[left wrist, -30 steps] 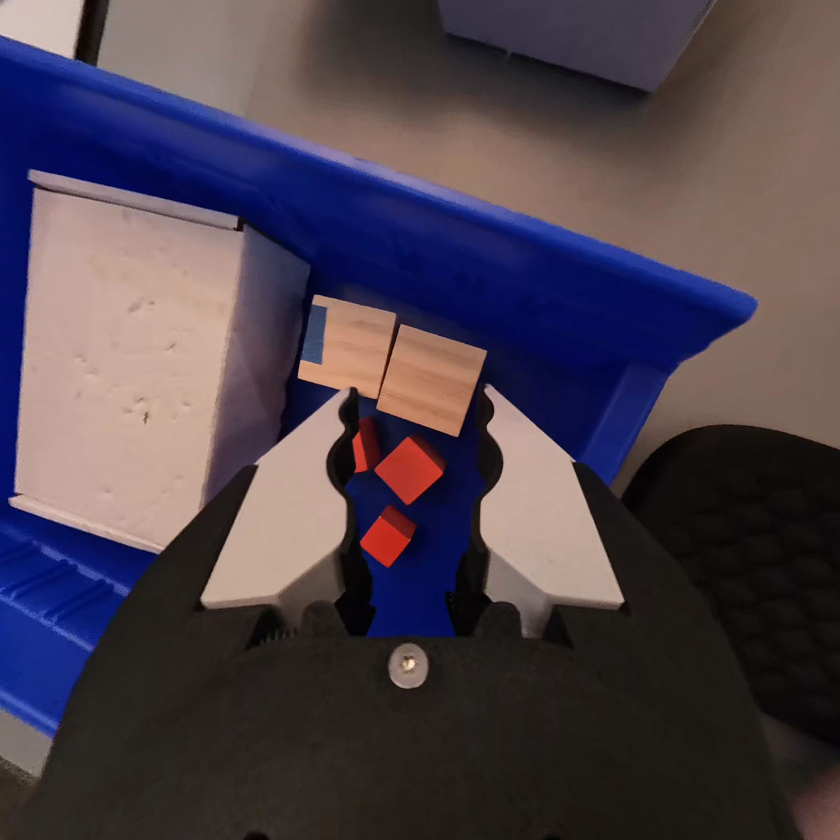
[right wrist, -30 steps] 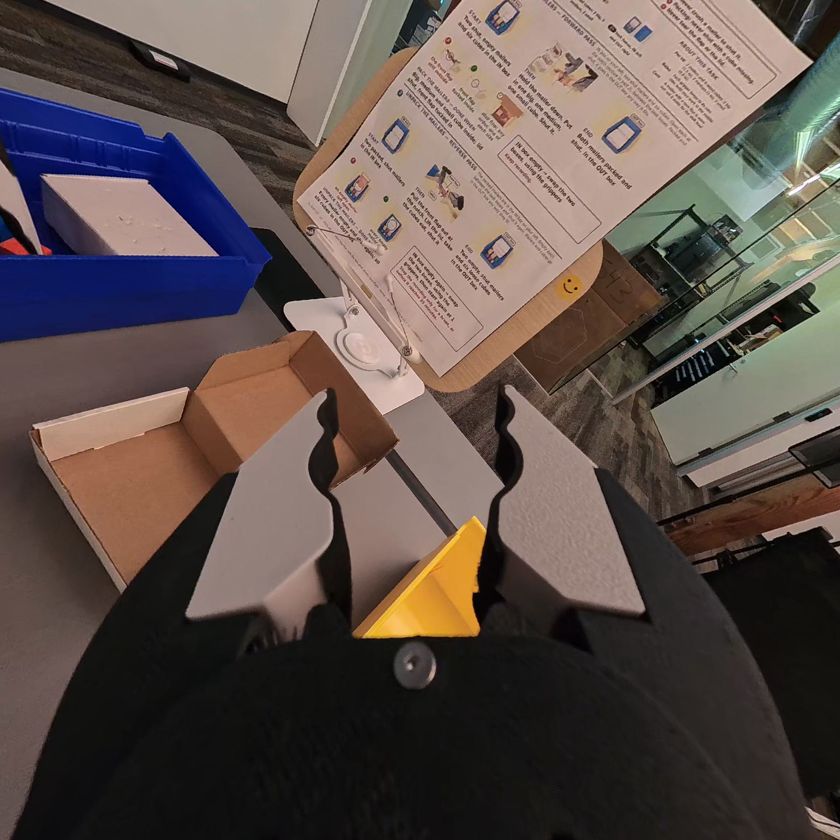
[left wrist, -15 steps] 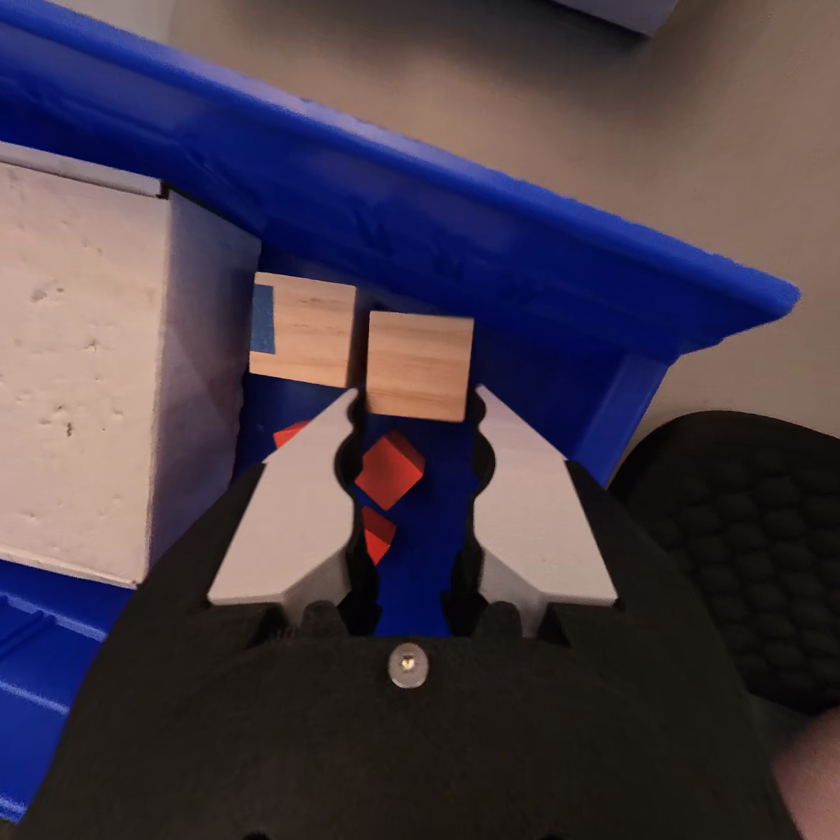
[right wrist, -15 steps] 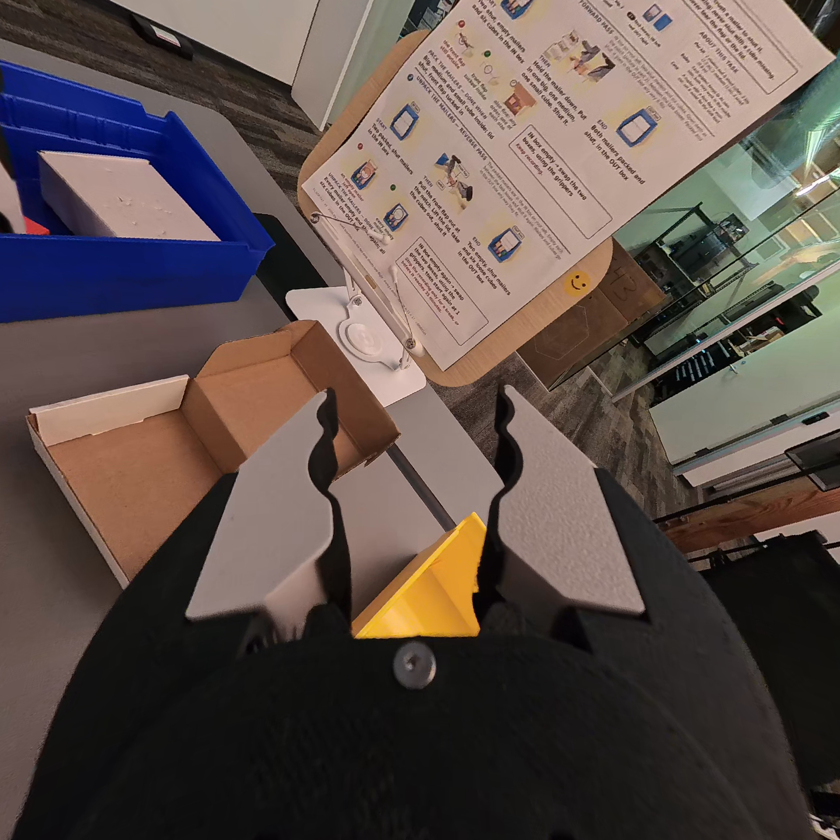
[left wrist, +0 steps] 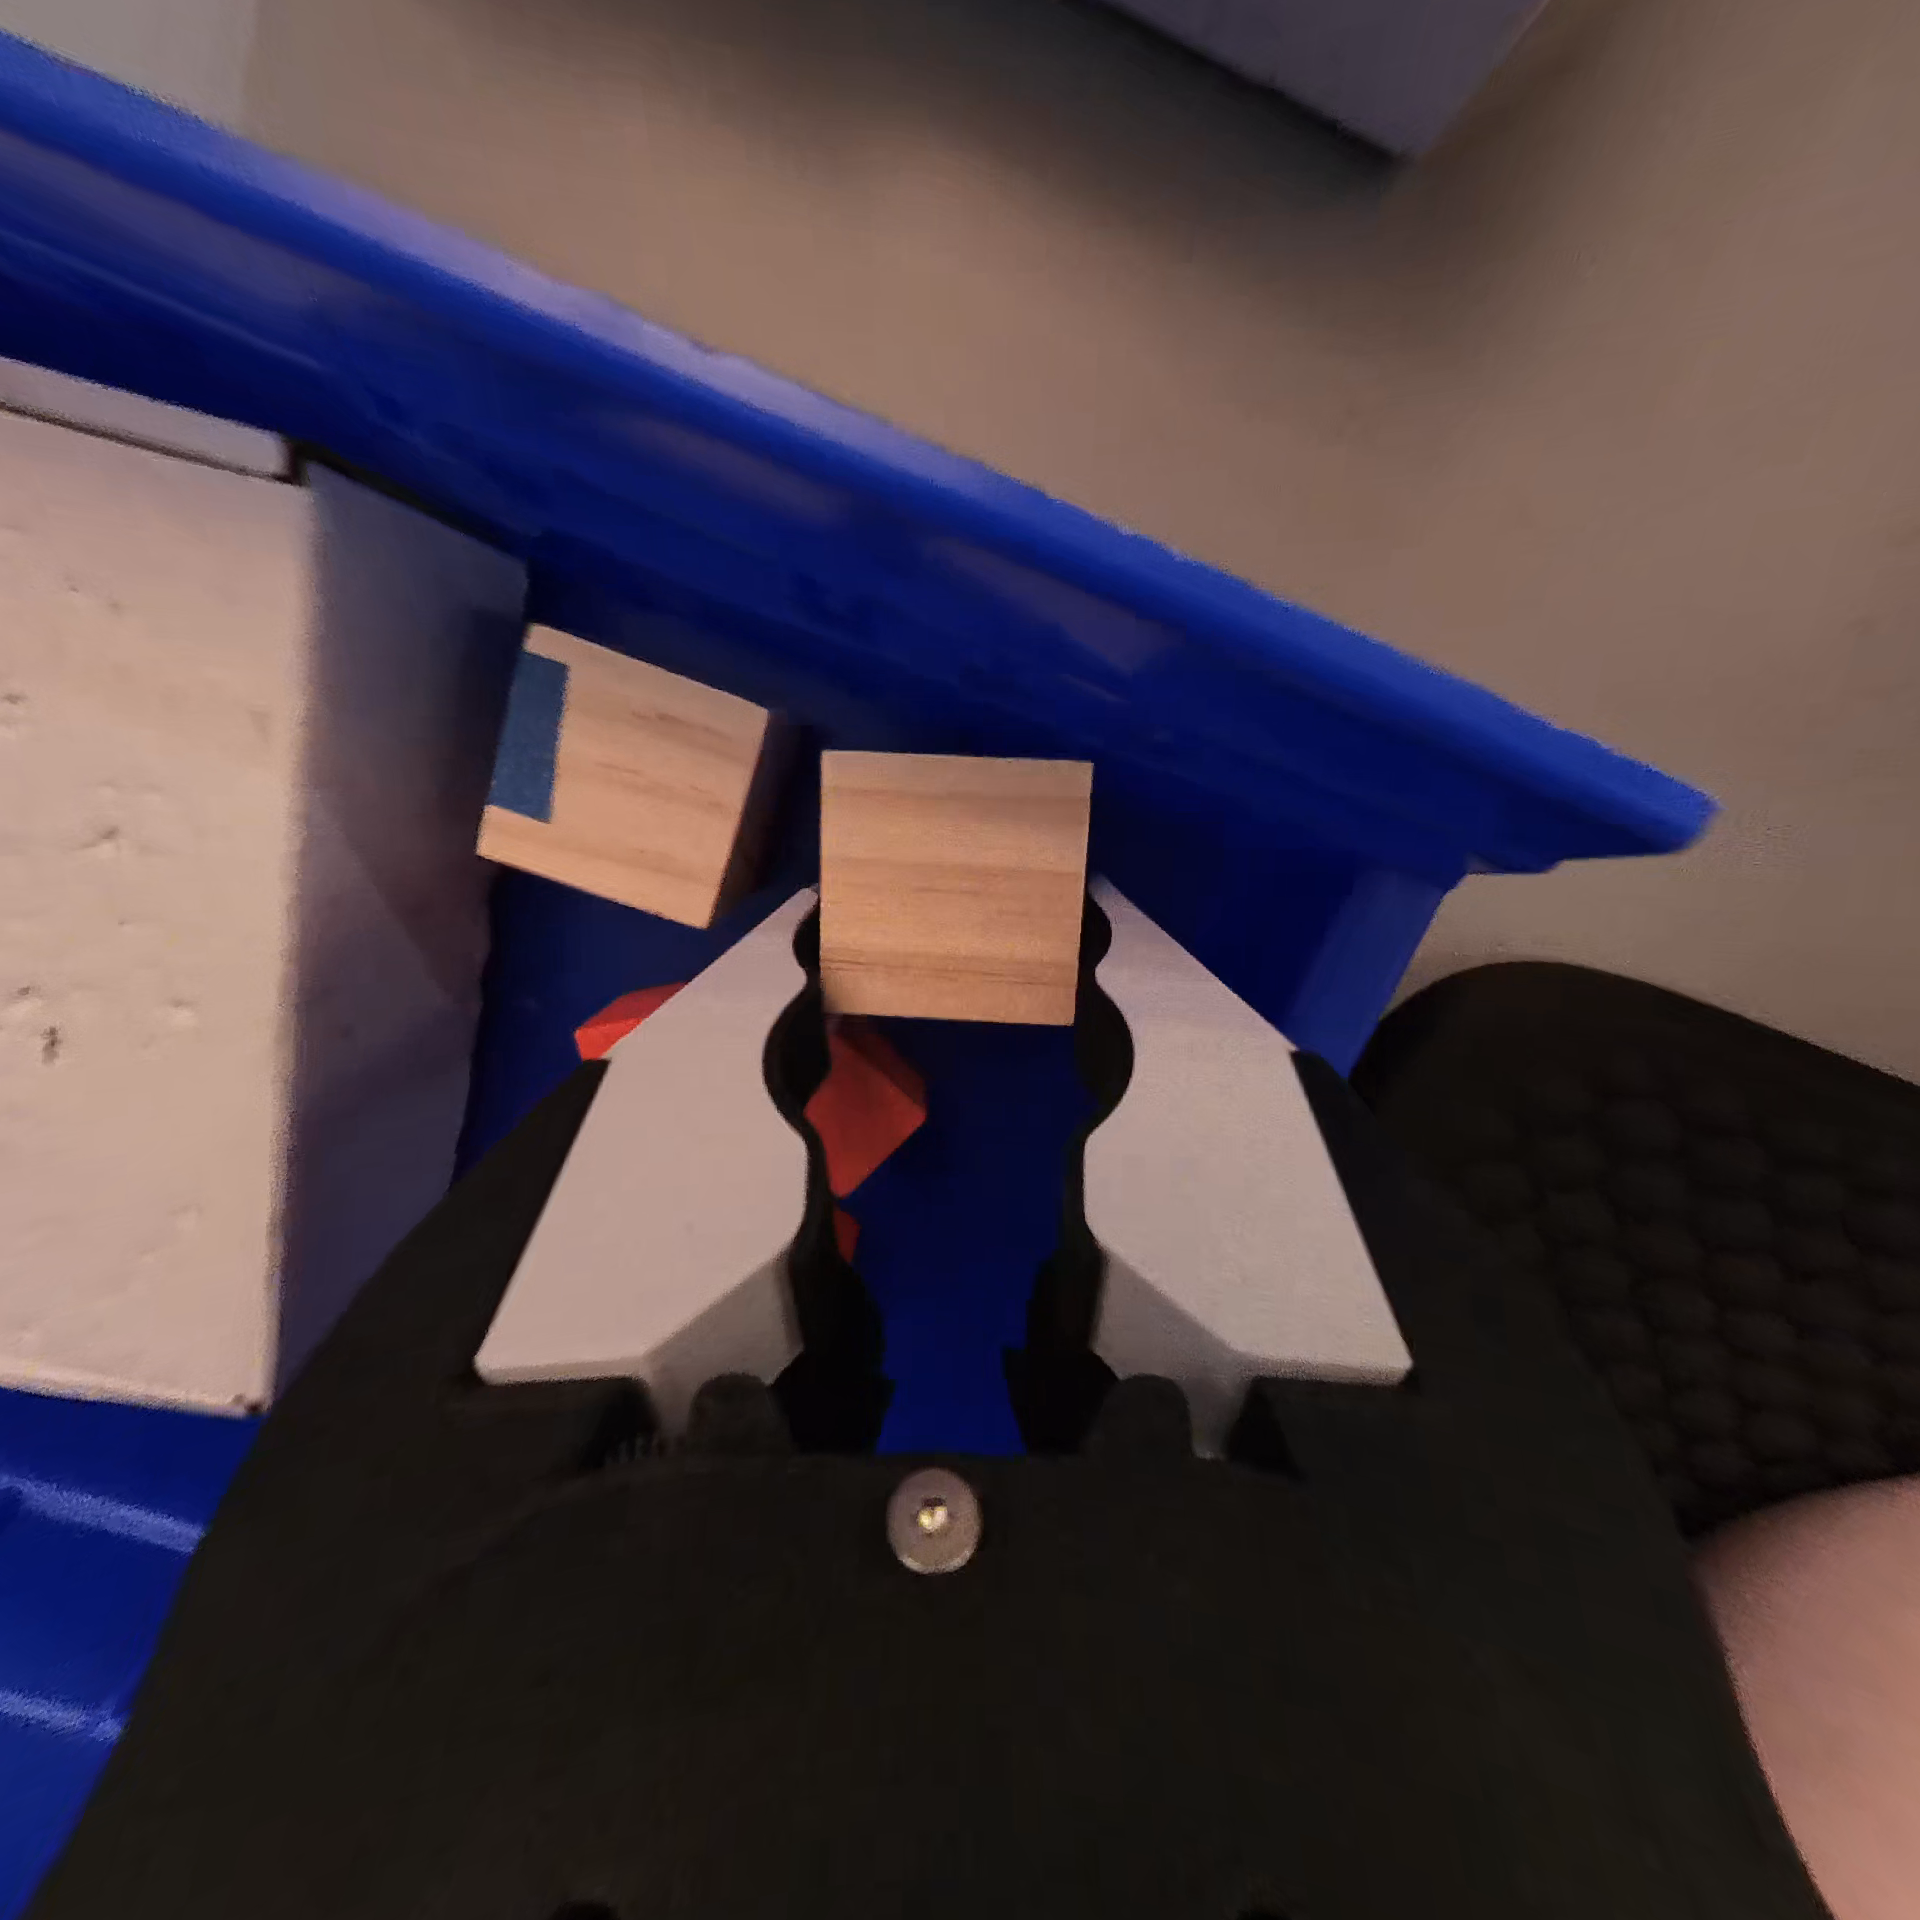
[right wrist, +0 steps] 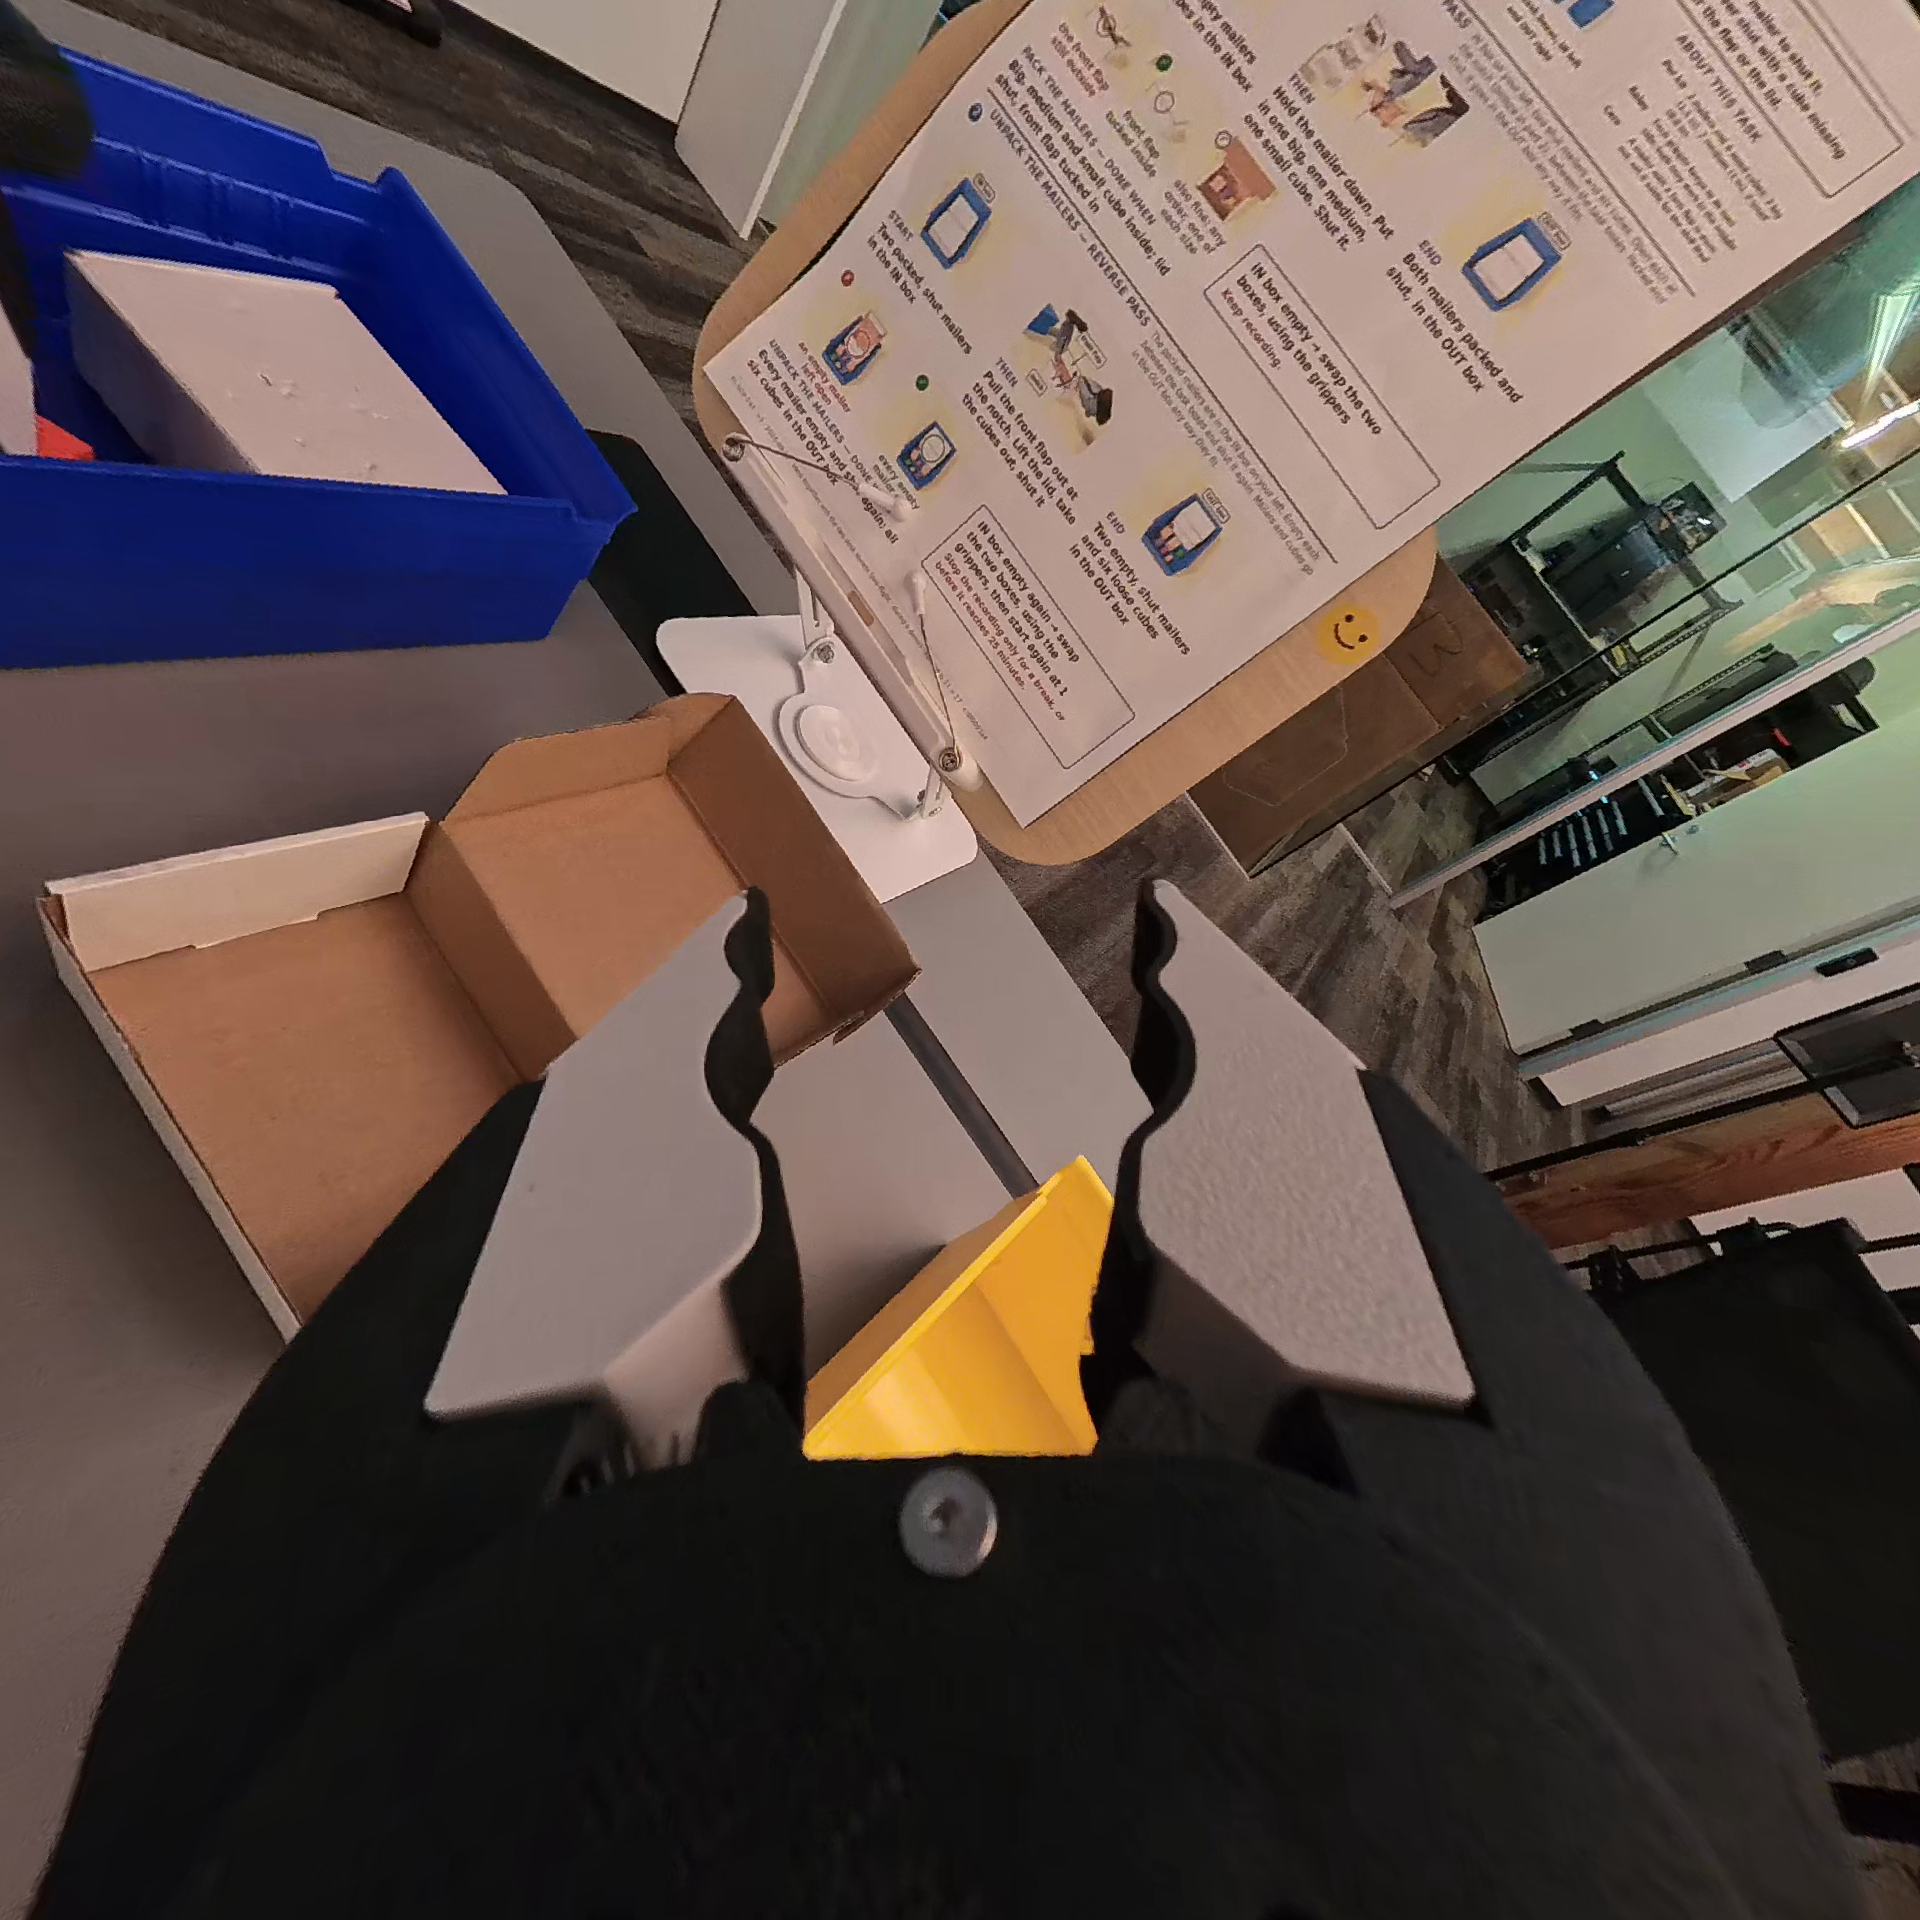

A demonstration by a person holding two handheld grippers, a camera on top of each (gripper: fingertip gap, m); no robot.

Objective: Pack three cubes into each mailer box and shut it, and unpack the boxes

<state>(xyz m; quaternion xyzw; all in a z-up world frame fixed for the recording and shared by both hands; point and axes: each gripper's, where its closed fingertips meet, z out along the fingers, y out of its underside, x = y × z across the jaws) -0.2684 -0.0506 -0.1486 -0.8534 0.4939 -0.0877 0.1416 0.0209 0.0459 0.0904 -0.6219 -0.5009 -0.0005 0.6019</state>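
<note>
Left wrist view: your left hand-held gripper (left wrist: 951,914) clamps a wooden cube (left wrist: 954,888) over the blue bin (left wrist: 1039,644), ready for the open mailer (right wrist: 312,1039), while your right hand-held gripper (right wrist: 951,914) gapes empty.

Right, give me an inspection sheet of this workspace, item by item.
Surface: grey table, bare between the bins.
Job's things: blue bin holds a shut white box, two wooden cubes and small red cubes; one wooden cube sits between the left gripper's fingertips. An open, empty cardboard box lies on the table.
Clutter: yellow bin under the right gripper; instruction sheet on a white stand.
Grippers: left gripper closed on the wooden cube; right gripper open, holding nothing.
Cables: nothing seen.
Surroundings: black chair beside the blue bin; glass partitions beyond the table.
</note>
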